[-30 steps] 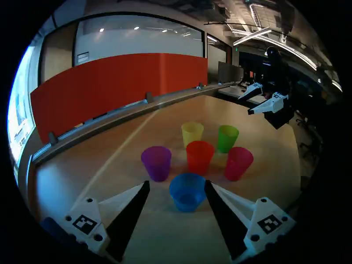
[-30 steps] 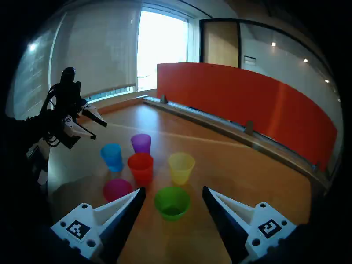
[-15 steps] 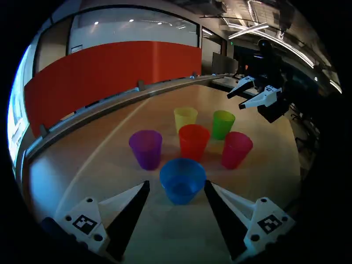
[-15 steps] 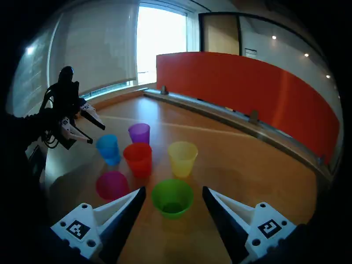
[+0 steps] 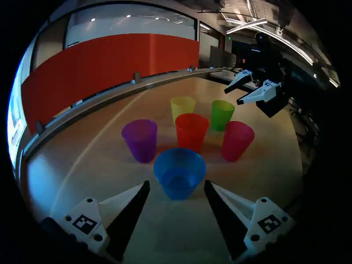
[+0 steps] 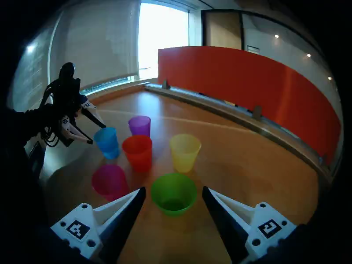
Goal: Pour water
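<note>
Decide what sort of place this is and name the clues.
Most likely an office or meeting room: a long wooden table, a red partition screen along its edge, and ceiling strip lights.

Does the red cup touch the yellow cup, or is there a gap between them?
Apart. The right gripper view shows a strip of bare table between the red cup and the yellow cup.

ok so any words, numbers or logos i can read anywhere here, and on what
No readable text anywhere.
square markers on the left tongs and right tongs: black-and-white patterns, no words or numbers.
small wall sign: too small to read.
blue cup and green cup: plain, no print.
</note>
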Demonstrator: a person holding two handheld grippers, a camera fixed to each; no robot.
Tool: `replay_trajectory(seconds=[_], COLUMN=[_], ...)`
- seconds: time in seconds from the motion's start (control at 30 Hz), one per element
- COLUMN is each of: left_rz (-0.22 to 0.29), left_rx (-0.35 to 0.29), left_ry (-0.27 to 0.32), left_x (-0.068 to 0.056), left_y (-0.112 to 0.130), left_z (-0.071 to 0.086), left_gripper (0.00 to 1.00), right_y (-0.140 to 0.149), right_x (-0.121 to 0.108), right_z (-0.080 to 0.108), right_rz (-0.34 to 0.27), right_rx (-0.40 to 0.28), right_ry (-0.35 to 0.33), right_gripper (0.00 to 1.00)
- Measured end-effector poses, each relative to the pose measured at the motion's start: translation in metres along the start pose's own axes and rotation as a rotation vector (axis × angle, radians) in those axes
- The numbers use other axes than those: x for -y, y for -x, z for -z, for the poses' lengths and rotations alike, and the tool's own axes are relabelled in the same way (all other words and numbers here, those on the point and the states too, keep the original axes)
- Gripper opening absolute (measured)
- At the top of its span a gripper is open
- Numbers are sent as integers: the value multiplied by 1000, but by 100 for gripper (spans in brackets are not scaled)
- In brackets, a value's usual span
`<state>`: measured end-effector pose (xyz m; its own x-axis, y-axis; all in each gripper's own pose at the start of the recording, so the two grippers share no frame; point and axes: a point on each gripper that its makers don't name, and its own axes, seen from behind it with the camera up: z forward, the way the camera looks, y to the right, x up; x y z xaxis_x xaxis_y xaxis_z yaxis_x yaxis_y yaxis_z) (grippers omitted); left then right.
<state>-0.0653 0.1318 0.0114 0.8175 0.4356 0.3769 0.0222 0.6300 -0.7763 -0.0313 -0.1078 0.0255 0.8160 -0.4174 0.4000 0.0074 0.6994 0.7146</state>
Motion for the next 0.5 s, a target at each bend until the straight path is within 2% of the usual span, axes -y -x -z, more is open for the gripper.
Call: replay_trajectory(seconds=[0.5], left_rz=[5], left_rx=[-1], left_ry=[26], left_x=[-3], left_y=[-3], left_z=[-24], left_gripper=[92], right_y=[2], right_x=[-1], right_z=[-8], right_rz=[9], right_rx=[11], right_ry=[-6], right_gripper=[99])
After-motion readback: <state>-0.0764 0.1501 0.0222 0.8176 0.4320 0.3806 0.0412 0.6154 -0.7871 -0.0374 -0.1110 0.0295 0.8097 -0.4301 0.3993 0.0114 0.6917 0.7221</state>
